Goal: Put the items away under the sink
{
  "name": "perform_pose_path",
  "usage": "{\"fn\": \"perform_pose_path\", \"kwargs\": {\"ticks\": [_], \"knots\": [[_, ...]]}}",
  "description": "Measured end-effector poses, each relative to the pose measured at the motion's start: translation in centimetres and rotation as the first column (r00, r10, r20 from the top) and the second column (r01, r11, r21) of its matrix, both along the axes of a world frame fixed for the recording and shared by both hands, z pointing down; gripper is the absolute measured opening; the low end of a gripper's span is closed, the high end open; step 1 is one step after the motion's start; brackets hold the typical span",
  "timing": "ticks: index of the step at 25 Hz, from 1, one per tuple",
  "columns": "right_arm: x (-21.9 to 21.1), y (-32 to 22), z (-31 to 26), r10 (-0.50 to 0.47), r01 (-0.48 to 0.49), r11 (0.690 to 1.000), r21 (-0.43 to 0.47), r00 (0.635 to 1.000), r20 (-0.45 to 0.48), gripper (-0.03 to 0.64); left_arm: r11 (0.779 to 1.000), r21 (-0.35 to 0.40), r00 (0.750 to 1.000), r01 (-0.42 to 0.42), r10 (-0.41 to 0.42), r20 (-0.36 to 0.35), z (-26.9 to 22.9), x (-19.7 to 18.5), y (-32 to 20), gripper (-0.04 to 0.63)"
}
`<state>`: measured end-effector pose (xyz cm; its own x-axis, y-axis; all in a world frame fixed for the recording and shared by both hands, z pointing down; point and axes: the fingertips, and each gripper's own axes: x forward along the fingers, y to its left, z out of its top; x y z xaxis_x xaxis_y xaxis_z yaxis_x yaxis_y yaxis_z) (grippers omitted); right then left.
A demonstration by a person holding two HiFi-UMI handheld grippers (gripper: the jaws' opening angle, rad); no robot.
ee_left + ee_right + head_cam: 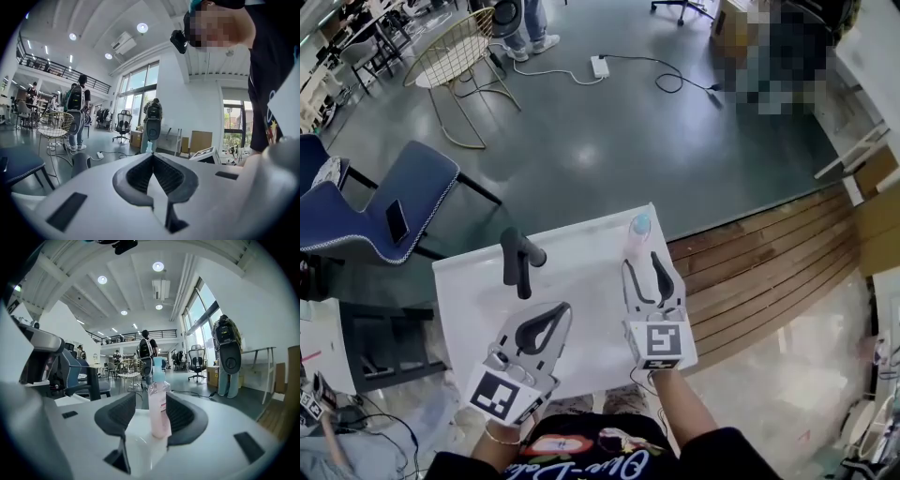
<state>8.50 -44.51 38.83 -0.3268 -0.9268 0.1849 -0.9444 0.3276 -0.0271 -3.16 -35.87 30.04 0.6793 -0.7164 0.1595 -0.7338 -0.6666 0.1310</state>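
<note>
Tabletop (478, 300): bottle (638, 232) stands upright just beyond the right gripper (642, 262), jaws parted and empty; left gripper (562, 309) closed, farther off.

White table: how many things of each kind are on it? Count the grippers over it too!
Pink bottle: 1
Black angled object: 1
Grippers: 2, the left gripper and the right gripper
Total: 4
</note>
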Motion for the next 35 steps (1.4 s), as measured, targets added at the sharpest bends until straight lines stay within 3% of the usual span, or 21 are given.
{"fn": "perform_pose_path", "kwargs": {"ticks": [11, 35], "knots": [[0.3, -2.0, 1.9, 0.057, -0.058, 0.998, -0.017, 0.997, -0.047, 0.251, 0.999, -0.021, 1.0, 0.028, -0.028, 0.0, 0.6, -0.7, -0.1, 0.009], [0.0, -5.6, 4.3, 0.09, -0.094, 0.995, -0.038, 0.991, -0.097, 0.267, 0.995, -0.039, 0.996, 0.091, -0.09, 0.015, 1.1, -2.5, -0.4, 0.009]]}}
